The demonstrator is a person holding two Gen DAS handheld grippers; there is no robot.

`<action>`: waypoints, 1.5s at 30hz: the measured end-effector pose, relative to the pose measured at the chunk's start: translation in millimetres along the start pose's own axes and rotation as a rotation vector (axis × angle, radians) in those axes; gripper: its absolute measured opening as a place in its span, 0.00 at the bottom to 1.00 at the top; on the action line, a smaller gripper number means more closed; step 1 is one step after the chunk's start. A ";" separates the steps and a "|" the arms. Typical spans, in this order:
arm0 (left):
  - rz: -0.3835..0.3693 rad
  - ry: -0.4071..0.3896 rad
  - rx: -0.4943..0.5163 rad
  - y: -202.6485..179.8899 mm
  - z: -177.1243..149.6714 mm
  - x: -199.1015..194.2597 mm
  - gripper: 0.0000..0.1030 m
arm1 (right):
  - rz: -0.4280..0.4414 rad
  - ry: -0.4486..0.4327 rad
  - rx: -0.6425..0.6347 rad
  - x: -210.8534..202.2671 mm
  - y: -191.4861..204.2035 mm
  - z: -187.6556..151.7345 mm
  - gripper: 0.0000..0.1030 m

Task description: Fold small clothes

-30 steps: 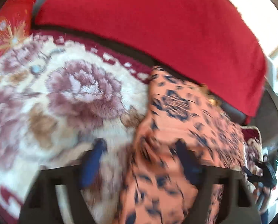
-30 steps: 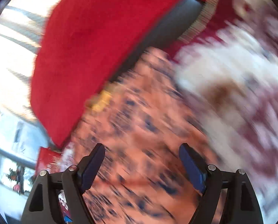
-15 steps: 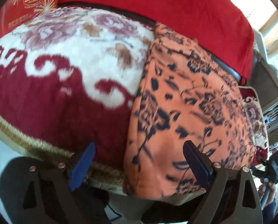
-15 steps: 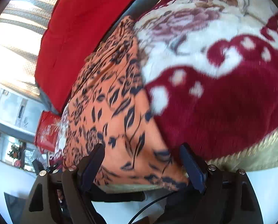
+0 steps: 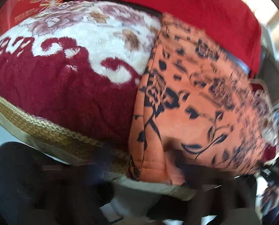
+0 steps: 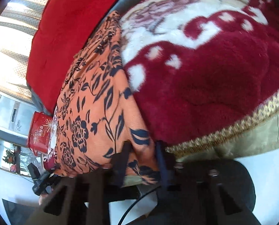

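Both tools have dropped from over the blanket to its near hem — jaws closing. Orange floral garment lies on the blanket, long axis running away; right tool pinches one near corner, left tool the other, blurred.
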State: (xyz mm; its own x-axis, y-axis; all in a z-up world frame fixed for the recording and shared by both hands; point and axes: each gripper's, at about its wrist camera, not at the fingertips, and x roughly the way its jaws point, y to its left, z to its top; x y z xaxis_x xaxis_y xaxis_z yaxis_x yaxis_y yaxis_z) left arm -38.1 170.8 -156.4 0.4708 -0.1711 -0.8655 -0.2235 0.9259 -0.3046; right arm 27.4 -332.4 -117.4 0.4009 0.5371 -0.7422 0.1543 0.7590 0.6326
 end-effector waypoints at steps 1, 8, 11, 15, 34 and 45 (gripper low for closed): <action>-0.036 0.006 -0.006 0.8 0.8 -2.6 0.09 | 0.003 0.002 -0.015 -3.4 5.0 -2.2 0.12; -0.040 -0.027 -0.034 5.6 3.4 -11.3 0.16 | -0.023 -0.004 0.004 -1.5 1.6 -2.7 0.30; -0.060 -0.040 -0.027 1.2 3.9 -8.3 0.47 | 0.040 -0.009 0.006 2.9 1.3 -5.9 0.62; -0.020 -0.030 0.002 -9.3 8.0 -4.8 0.12 | -0.012 0.023 -0.037 9.5 7.9 -5.4 0.25; -0.042 0.022 -0.090 11.3 22.4 -6.1 0.07 | 0.117 0.040 0.134 -5.4 -20.9 13.2 0.07; -0.115 -0.054 -0.033 -10.8 47.5 -49.0 0.07 | 0.193 0.013 0.116 -12.5 -2.1 19.8 0.07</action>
State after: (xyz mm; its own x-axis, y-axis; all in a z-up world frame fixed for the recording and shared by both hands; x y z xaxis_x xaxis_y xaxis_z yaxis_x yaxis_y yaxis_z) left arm -18.2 185.2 -91.8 0.5401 -0.2564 -0.8016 -0.1931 0.8893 -0.4146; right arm 39.9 -348.0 -105.1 0.4212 0.6740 -0.6069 0.1787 0.5944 0.7841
